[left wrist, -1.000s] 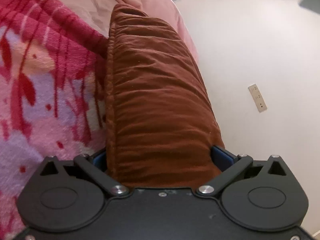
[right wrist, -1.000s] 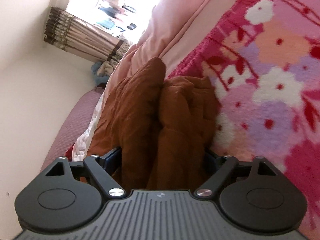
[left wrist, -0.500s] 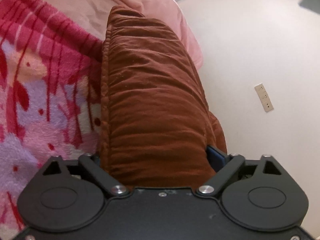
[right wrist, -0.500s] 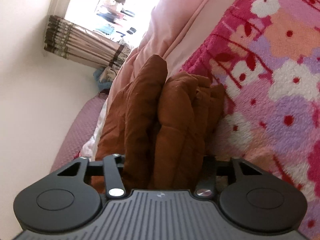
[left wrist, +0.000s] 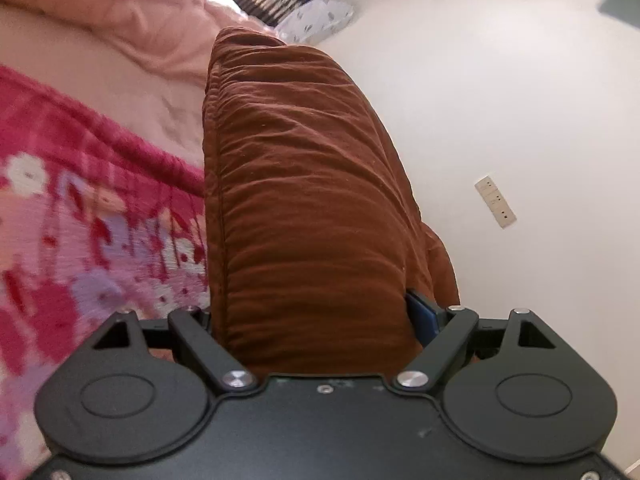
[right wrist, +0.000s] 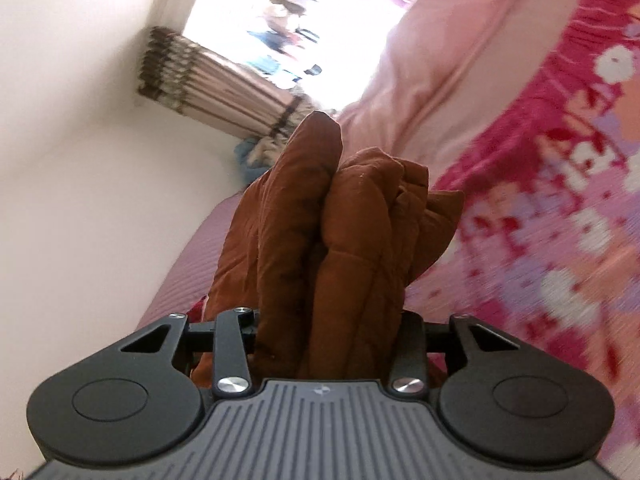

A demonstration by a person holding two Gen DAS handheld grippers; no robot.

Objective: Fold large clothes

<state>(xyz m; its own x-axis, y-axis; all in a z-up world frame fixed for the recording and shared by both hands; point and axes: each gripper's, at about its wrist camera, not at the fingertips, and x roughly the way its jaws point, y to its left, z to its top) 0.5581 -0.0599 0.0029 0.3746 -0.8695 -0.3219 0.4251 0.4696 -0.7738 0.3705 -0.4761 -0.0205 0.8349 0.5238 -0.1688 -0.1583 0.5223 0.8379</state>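
The floral fleece blanket (left wrist: 60, 240) fills the lower left of the left wrist view and the right side of the right wrist view, blurred in both. A pale pink duvet (left wrist: 120, 20) lies bunched beyond it toward the top, and bare white wall (left wrist: 500, 100) takes the whole right half of the left wrist view, leaving open room on that side.

The brown garment (left wrist: 304, 208), folded into a thick wad, runs up the centre of both views, lifted off the bedding with its near end inside each tool. The left gripper (left wrist: 320, 320) points slightly downward; its jaws have just been closing and are clamped across the wide bundle, cloth bulging past both fingers. The right gripper (right wrist: 328, 332) is near level, its jaws also just closing, squeezed tight on several bunched layers.

A gathered striped curtain (right wrist: 224, 96) hangs beside the bright window (right wrist: 288, 20) at the upper centre. A wall socket (left wrist: 495, 201) sits at the right.
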